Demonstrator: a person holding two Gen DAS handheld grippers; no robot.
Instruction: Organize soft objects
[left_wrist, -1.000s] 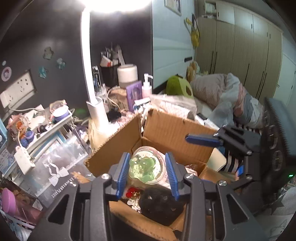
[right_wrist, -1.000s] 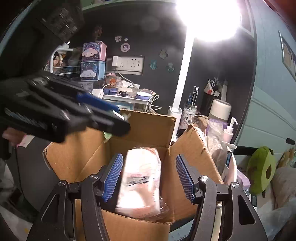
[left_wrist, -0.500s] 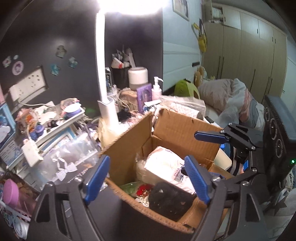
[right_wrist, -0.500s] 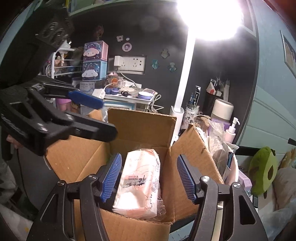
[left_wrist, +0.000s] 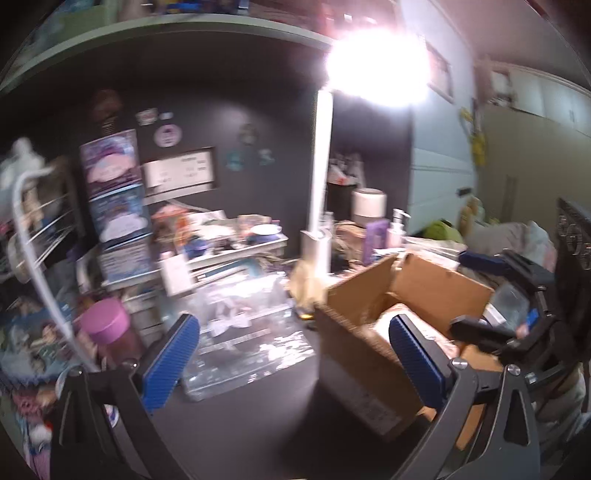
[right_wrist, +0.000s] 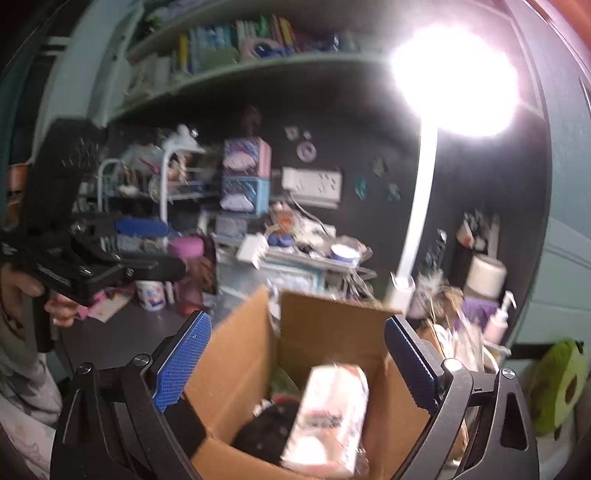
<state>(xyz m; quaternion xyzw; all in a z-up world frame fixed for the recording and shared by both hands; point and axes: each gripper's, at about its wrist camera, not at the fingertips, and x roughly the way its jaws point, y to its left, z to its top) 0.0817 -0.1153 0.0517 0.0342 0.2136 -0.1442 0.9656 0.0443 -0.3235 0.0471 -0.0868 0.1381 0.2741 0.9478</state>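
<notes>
Both views are pretty smeared, so take the small stuff loosely. The left hand-held gripper (left_wrist: 295, 358) has its jaws spread wide, having just been opening, with nothing between the blue pads (left_wrist: 168, 363). It's pointing at the dark counter (left_wrist: 236, 424) beside the cardboard box (left_wrist: 365, 373), roughly toward a clear plastic bag (left_wrist: 243, 332) lying flat there. A pink-lidded cup (left_wrist: 105, 326) stands just left of that pad.

The right hand-held gripper (right_wrist: 297, 363) is also wide, jaws just been opening too, hovering over the open box (right_wrist: 240, 369) and gripping nothing. The white soft pack (right_wrist: 330, 413) with pinkish print sits down inside the box between the pads but not touched by them, leaning against a black fuzzy thing (right_wrist: 266, 432) that I think is a plush, though it's too blurry to be sure. There's some red and green stuff behind it that I can't make out.

In the right view a hand (right_wrist: 22, 295) holds the left hand-held gripper off to the left of the box. A white lamp (right_wrist: 417, 206) glares behind it.
</notes>
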